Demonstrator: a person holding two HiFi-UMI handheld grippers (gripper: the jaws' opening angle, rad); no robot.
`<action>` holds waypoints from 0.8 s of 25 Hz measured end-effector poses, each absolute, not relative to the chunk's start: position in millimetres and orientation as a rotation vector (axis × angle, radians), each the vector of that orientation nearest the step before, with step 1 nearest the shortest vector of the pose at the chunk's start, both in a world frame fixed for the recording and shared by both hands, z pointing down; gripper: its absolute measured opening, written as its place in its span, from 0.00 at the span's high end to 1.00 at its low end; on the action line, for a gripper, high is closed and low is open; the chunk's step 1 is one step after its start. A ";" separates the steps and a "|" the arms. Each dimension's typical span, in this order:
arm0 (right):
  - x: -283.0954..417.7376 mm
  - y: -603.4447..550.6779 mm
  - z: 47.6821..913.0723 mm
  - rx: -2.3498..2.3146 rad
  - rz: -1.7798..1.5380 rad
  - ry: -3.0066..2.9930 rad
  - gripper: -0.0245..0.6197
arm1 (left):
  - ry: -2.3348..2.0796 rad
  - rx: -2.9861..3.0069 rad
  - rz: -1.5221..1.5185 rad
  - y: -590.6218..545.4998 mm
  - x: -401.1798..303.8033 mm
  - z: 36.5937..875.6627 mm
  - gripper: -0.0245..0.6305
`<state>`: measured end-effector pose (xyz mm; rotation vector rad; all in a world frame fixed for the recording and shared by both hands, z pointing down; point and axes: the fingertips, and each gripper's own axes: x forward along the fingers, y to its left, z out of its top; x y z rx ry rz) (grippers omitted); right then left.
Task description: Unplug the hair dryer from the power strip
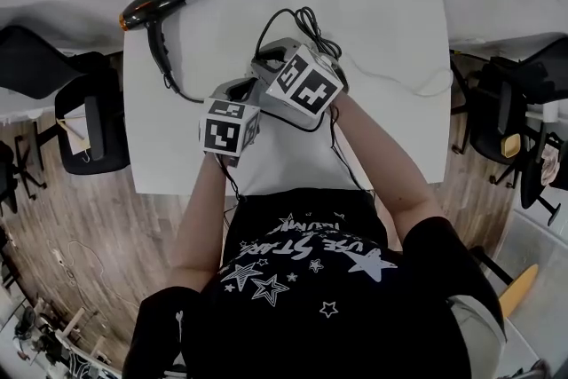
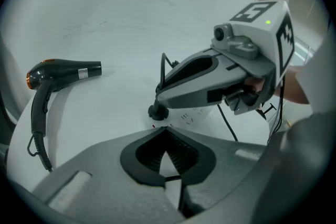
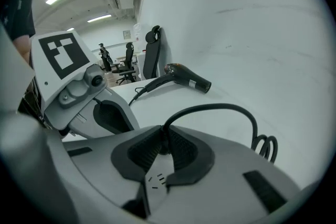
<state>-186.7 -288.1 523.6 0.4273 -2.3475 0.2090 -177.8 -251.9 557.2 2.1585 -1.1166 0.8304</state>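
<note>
The black hair dryer with an orange rear end lies at the far left of the white table; it also shows in the left gripper view and the right gripper view. Its cord runs to a black plug standing in the white power strip. My right gripper is shut on that plug, and the cord arcs up from between its pads. My left gripper is shut on the near end of the strip. In the head view both grippers cover the strip.
A coil of black cord lies just beyond the grippers, and a thin white cable trails right. Black office chairs stand off the table's left side and right side. The person's arms reach in from the near edge.
</note>
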 end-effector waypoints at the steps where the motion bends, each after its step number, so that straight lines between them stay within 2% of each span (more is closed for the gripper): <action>1: -186.5 -285.7 522.9 0.440 0.189 -2.346 0.88 | -1.115 2.161 0.823 -252.4 -177.9 557.1 0.95; 6: -187.6 -278.0 524.4 0.390 0.067 -2.307 0.89 | -1.103 2.157 0.817 -254.2 -179.5 558.1 0.95; 17: -187.0 -278.7 521.8 0.407 0.049 -2.334 0.89 | -1.101 2.155 0.860 -252.3 -177.9 558.8 0.95; 20: -186.3 -283.8 523.5 0.444 0.177 -2.374 0.89 | -1.108 2.151 0.860 -253.2 -177.9 558.9 0.95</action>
